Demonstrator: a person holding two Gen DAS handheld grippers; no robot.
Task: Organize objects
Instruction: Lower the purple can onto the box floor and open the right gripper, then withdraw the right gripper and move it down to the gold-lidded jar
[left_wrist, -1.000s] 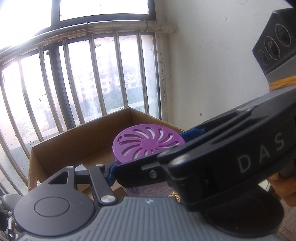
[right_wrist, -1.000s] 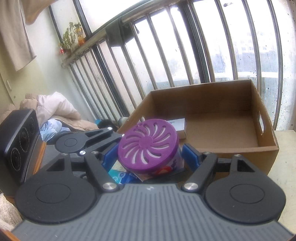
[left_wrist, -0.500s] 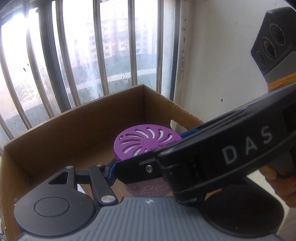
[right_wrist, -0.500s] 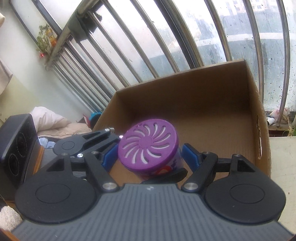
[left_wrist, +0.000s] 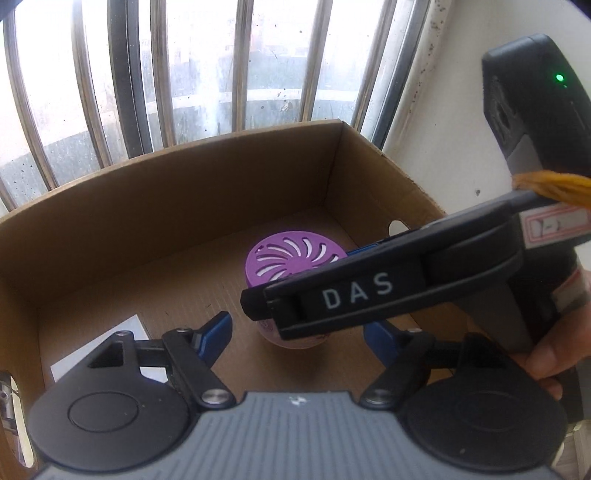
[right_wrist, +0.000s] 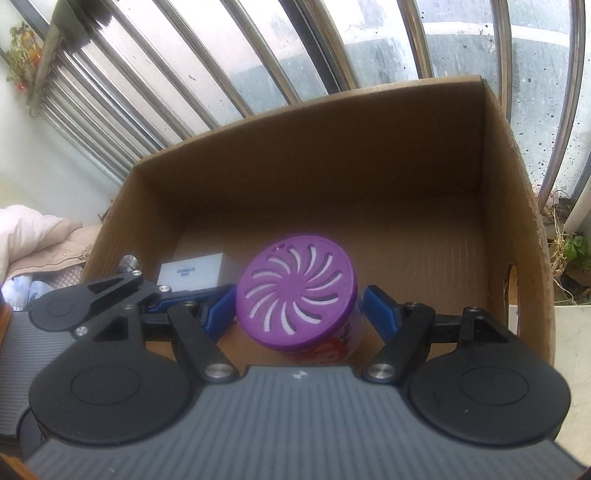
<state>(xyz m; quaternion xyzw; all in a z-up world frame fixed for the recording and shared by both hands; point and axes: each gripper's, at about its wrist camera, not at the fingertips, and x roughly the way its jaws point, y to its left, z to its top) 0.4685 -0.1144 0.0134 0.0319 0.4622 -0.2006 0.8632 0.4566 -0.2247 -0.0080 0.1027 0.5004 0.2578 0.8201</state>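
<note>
A can with a purple swirl-vented lid (right_wrist: 299, 288) stands upright inside the cardboard box (right_wrist: 369, 147), low over its floor; whether it rests there I cannot tell. My right gripper (right_wrist: 299, 306) is shut on the can, one blue pad on each side. In the left wrist view the same can (left_wrist: 291, 254) shows beyond my left gripper (left_wrist: 295, 332). Its jaws are opening, with the pads (left_wrist: 216, 330) apart from the can. The right gripper's black DAS-marked arm (left_wrist: 351, 291) crosses in front and hides the can's lower half.
A small white carton (right_wrist: 195, 273) lies at the box's left end. The box's right wall has a handle hole (right_wrist: 511, 273). Window bars (left_wrist: 122, 74) stand behind the box, a white wall (left_wrist: 443, 129) to its right. A hand (left_wrist: 546, 362) holds the right gripper. Bedding (right_wrist: 33, 240) lies at the left.
Both grippers have come forward and down, carrying the can from above the box rim to deep inside it. The left gripper's jaws, shut before, now stand apart.
</note>
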